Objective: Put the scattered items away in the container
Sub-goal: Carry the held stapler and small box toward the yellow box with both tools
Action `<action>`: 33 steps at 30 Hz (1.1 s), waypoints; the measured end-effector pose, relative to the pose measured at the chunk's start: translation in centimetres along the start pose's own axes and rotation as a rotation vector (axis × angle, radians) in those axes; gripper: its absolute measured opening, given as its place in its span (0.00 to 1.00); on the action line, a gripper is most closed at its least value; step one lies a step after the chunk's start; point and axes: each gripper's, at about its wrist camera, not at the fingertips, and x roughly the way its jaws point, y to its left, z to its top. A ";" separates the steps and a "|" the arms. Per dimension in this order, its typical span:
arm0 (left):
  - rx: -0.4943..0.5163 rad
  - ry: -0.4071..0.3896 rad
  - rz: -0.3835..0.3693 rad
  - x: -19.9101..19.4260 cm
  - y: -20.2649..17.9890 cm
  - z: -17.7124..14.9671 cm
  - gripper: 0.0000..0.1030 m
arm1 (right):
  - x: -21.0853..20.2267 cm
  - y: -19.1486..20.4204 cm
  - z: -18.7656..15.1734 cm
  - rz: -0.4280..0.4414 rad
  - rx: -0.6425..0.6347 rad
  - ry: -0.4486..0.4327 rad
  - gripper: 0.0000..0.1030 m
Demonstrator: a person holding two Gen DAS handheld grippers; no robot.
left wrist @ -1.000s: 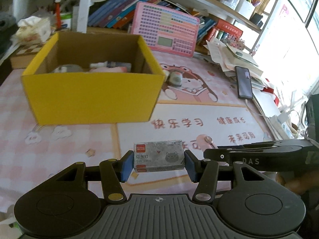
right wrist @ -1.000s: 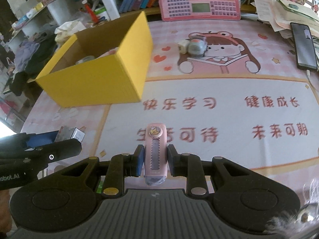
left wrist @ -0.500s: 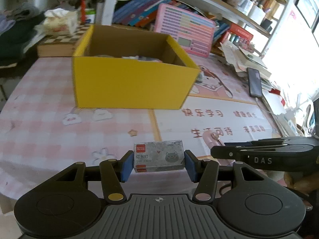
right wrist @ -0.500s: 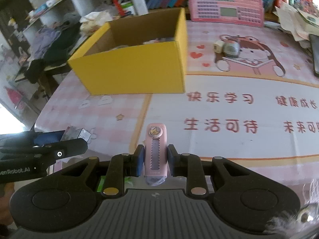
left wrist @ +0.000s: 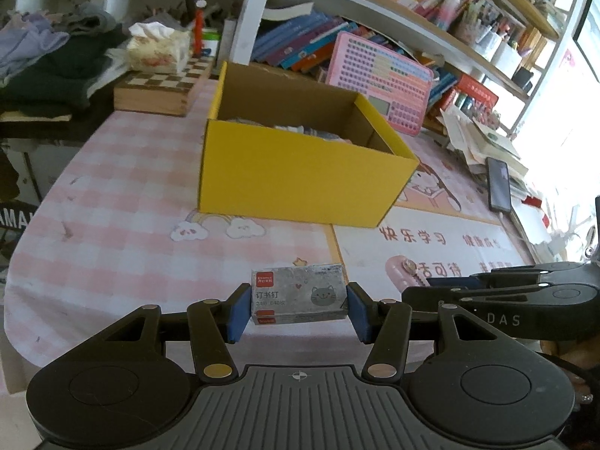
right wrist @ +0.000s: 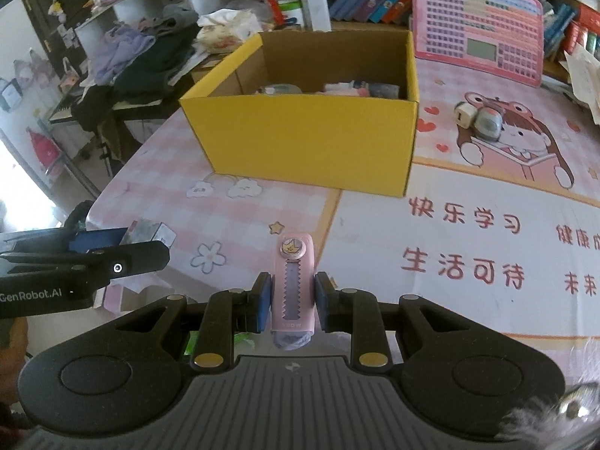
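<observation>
Yellow box (right wrist: 311,138) contents: mostly hidden behind near wall, only tops showing, items not identifiable. Pink cutter (right wrist: 293,285) lower end: hidden behind right claw (right wrist: 293,302) body. Staple box (left wrist: 298,294) small print: too small to read. Phone (left wrist: 498,189) screen: washed out by glare. Bench (left wrist: 112,202) near edge: cut off.

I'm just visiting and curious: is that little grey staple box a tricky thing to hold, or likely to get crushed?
Probably not: the staple box looks stiff, its flat ends square against the left gripper pads. Likely heavy for its size if full. It shouldn't roll.
</observation>
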 end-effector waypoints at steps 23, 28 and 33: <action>0.046 -0.114 0.017 0.5 -0.3 5.1 0.51 | 0.2 -0.5 5.2 0.030 -0.055 -0.080 0.23; 0.092 -0.162 0.041 1.5 -0.8 8.1 0.51 | 0.1 -1.6 8.5 0.038 -0.063 -0.128 0.23; 0.138 -0.178 0.067 3.6 -1.1 10.8 0.51 | 1.5 -3.0 12.0 0.057 -0.051 -0.139 0.23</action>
